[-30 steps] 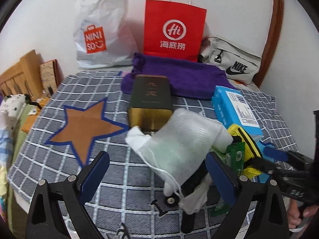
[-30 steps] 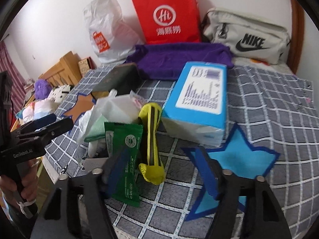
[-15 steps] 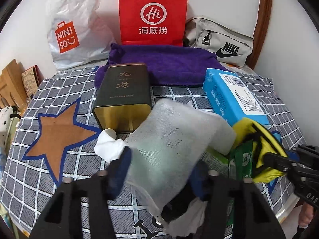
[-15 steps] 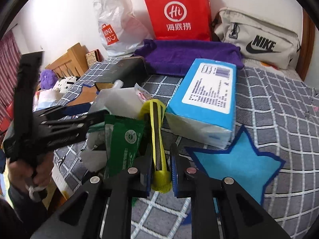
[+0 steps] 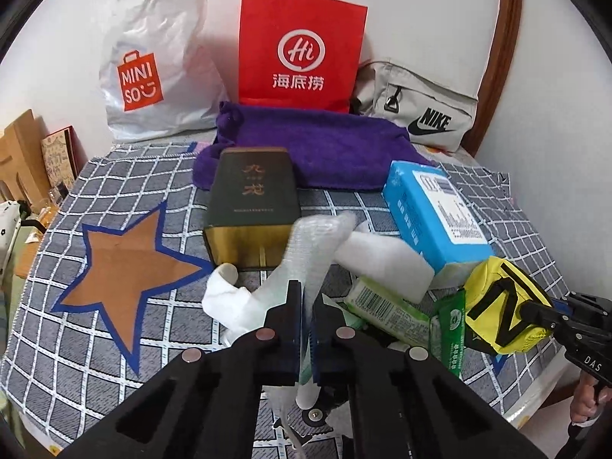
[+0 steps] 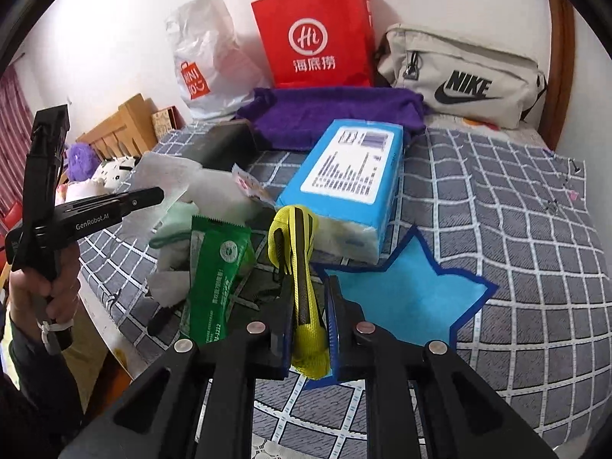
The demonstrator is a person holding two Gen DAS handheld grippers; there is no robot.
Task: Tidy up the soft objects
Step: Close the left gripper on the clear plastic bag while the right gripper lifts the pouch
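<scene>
The white mesh pouch [image 5: 310, 252] is sitting pinched between the jaws of the left gripper [image 5: 305, 329], its long axis running from the fingers up and away toward one o'clock in the left wrist view, with a white cloth lump [image 5: 225, 298] bulging out at nine o'clock of the grip. The yellow pouch [image 6: 296, 267] is being squeezed by the right gripper [image 6: 309, 329], jaws clamped on its lower end, its long axis pointing away from the camera toward twelve o'clock and leaning slightly left. At nine o'clock of the yellow pouch a green packet [image 6: 216, 267] is lying lengthwise, nearly parallel to it. At one o'clock the blue tissue pack [image 6: 348, 183] is resting on the checked cloth [image 6: 516, 210], just beside a blue star patch [image 6: 405, 298]. Farther back a dark tin box [image 5: 252, 199] is standing before the purple towel [image 5: 325, 149], with a red paper bag [image 5: 302, 49], a white plastic bag [image 5: 153, 65] and a grey Nike bag [image 6: 459, 76] lining the wall; an orange star patch [image 5: 118, 271] is lying at ten o'clock.
</scene>
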